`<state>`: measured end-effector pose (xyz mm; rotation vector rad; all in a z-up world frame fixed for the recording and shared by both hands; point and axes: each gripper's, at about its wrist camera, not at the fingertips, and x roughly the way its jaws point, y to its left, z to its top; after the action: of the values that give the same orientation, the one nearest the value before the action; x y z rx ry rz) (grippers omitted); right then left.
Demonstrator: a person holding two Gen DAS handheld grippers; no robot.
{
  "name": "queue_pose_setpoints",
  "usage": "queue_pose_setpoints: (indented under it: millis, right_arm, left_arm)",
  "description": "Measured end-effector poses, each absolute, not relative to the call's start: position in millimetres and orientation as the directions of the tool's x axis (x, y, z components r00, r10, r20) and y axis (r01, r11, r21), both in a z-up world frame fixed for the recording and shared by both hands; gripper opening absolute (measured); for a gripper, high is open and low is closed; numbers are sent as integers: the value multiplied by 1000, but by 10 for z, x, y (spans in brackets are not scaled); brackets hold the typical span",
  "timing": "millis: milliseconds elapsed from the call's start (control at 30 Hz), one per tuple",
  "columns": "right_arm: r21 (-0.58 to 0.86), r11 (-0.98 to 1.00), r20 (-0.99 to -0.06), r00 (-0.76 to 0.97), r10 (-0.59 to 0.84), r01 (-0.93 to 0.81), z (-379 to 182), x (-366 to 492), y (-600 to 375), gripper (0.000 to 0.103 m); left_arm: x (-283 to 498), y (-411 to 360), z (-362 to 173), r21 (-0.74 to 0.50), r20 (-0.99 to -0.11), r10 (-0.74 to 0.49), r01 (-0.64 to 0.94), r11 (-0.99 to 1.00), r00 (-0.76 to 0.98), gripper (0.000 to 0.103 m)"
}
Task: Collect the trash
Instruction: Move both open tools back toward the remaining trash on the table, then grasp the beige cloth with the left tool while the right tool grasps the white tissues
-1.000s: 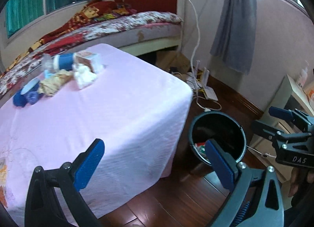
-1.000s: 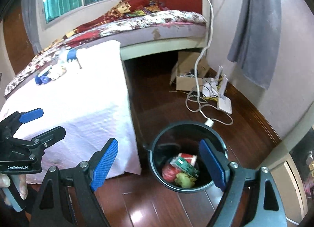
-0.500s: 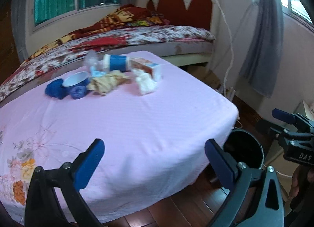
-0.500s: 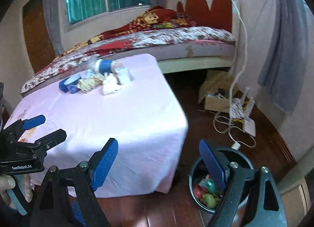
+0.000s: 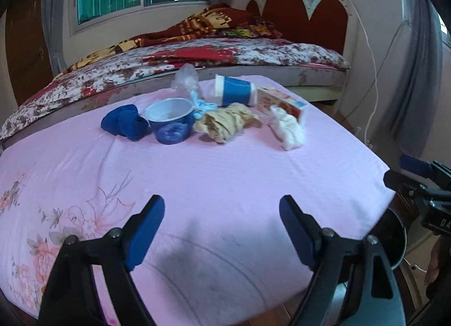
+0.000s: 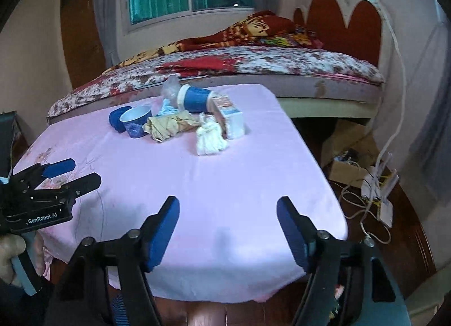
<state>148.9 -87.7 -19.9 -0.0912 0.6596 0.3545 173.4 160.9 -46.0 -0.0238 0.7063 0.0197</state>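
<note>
Approaching far-side trash w/ both grippers, left [image 5: 218, 230] & right [image 6: 227, 230], apart & empty but just narrowing—reopen, take white tissue wad [image 6: 210, 137] first.

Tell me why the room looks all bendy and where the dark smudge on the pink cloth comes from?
Both wrist views use fisheye lenses, so the bed and walls curve, with black corners. In the left wrist view, the smudge on the pink cloth looks like a soft shadow near the left gripper.
</note>
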Motion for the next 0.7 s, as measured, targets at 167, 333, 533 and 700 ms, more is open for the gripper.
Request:
queue_pose_setpoints:
  millis: [167,333,533,700]
  right_arm:
    - [34,925,-627,712,315,-379,-241,1850,-637,69]
    - [31,916,-651,687,322,-401,-345,2248,-378,65]
    - [30,911,-695,647,315,-411,-532,2732,-166,56]
    - [34,906,-722,617,314,-421,-613,3032,-84,49]
  left_arm:
    - [1969,1711,-521,-17,-657,16,-36,999,753,80]
    - [2278,1742,-571,-22,-661,7,-29,999,751,77]
    - [2660,1692,-678,10,-678,-4,14,1000,735,76]
    - [2963,1712,-732,6,-694,-18,31,1000,720,76]
